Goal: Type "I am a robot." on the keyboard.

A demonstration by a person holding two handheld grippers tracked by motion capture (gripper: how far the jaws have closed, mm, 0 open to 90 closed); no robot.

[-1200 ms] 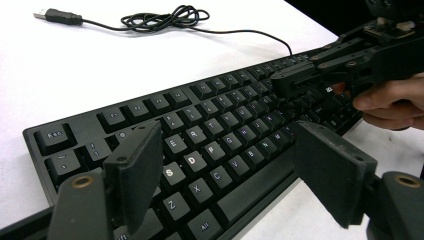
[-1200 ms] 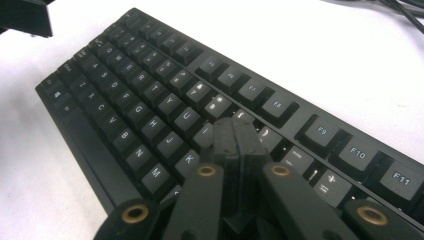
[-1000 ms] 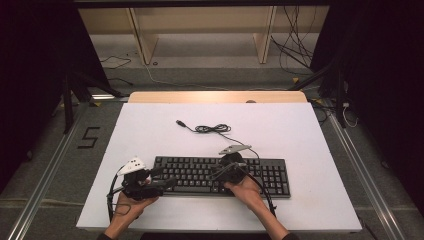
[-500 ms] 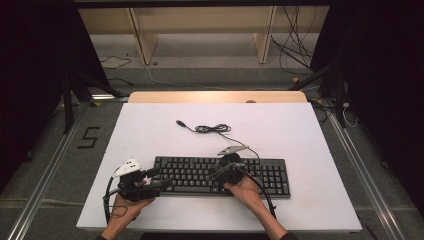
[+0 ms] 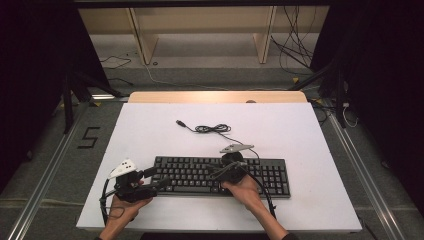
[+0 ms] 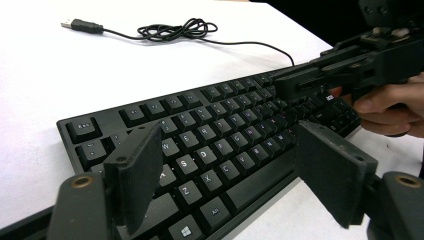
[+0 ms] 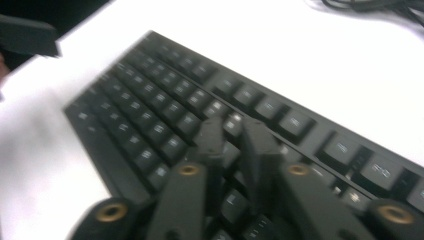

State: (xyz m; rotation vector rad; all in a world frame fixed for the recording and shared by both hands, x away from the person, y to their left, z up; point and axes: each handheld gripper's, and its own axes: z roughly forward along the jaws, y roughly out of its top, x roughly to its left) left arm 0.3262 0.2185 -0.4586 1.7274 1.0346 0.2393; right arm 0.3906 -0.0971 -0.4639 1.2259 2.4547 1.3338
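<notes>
A black keyboard (image 5: 200, 175) lies across the near half of the white table (image 5: 300, 135), its cable (image 5: 212, 129) coiled behind it. My left gripper (image 5: 155, 179) stands open at the keyboard's left end, and its jaws (image 6: 227, 131) straddle the lower-left keys (image 6: 210, 130) without touching them. My right gripper (image 5: 212, 172) points left over the middle keys. Its jaws (image 7: 234, 127) have just been opening and stand a narrow gap apart, tips low over the keys (image 7: 165, 100), with nothing held between them. The right gripper (image 6: 295, 82) also reaches in from the right in the left gripper view.
The cable's USB plug (image 5: 180, 122) lies loose on the table behind the keyboard. A wooden strip (image 5: 215, 96) borders the table's far edge. Beyond it are wooden shelf legs (image 5: 142, 40) and floor cables (image 5: 295, 45). Bare white surface runs behind and to the right of the keyboard.
The left gripper has drifted slightly to the left. The right hand and the keyboard have kept still.
</notes>
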